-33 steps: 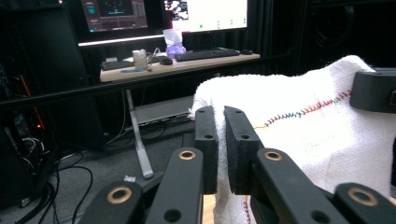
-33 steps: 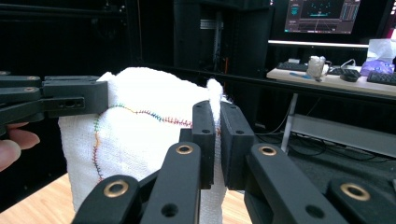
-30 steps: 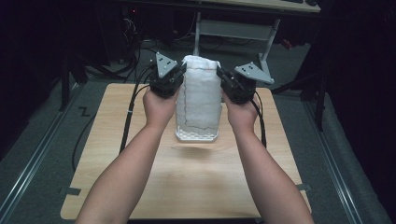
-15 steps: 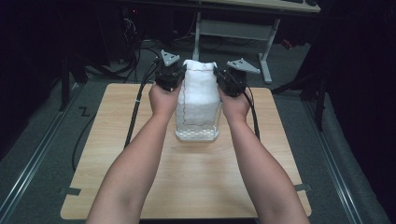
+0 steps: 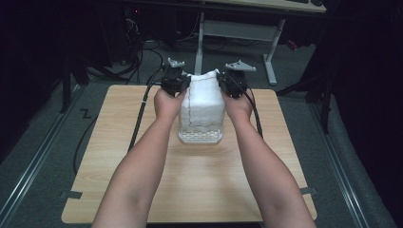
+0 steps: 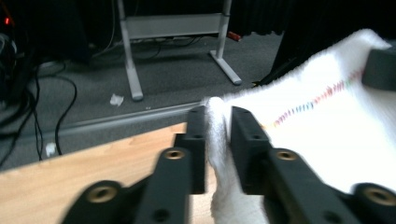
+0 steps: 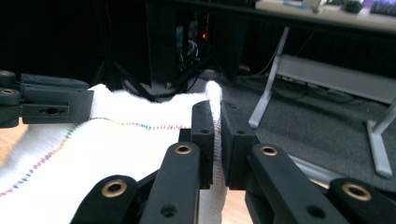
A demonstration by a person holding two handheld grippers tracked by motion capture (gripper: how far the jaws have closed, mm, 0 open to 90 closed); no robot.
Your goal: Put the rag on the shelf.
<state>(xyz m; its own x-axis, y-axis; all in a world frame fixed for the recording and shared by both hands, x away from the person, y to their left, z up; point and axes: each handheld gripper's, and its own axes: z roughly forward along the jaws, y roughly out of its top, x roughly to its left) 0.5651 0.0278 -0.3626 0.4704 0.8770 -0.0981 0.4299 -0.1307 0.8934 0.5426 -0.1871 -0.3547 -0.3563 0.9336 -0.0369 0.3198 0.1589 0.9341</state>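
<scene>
A white towel (image 5: 202,102) with a thin coloured stitch line hangs stretched above the wooden table (image 5: 119,156). Its lower part drops into a white perforated basket (image 5: 200,137) at mid-table. My left gripper (image 5: 183,80) is shut on the towel's upper left corner (image 6: 215,123). My right gripper (image 5: 222,81) is shut on the upper right corner (image 7: 215,112). In the right gripper view the left gripper's jaws (image 7: 44,109) show at the far left, across the stretched towel (image 7: 112,154). Both forearms reach in from the bottom of the high view.
The table's far edge lies just beyond the grippers. Behind it on the grey floor stand a desk frame with metal legs (image 5: 271,52) and tangled cables (image 5: 142,52). Black cables (image 5: 140,114) trail from the grippers over the table's left and right sides.
Both grippers have moved away from me toward the table's far edge and drawn a little closer together, carrying the towel's top corners with them. The basket has stayed put.
</scene>
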